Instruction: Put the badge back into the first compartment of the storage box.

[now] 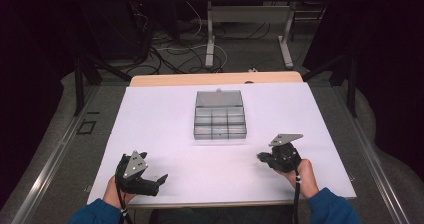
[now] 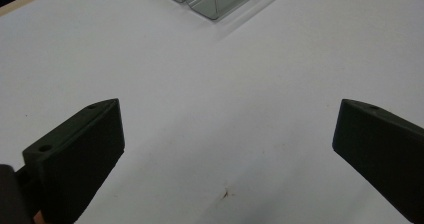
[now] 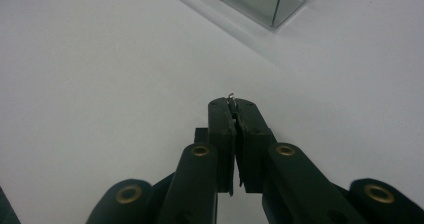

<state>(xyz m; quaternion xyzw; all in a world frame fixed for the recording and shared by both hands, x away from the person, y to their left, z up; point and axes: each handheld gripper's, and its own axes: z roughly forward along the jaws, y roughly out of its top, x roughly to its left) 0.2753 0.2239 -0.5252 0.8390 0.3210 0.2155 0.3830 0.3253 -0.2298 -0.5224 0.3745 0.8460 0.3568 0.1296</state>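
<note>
Tiny metal piece [image 3: 231, 97] pinched in right claw [image 3: 234, 105], left claw [image 2: 227, 134] agape.

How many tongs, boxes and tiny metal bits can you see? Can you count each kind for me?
Tongs: 2, the left tongs open, the right tongs shut
Clear boxes with compartments: 1, the clear box on the white table
Tiny metal bits: 1, the small metal piece pinched at the right tongs' tips
Total: 4

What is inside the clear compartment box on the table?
The clear box has its lid raised, and its visible compartments look empty. Whether something very small lies in them cannot be told; both gripper views show only its corner.
</note>
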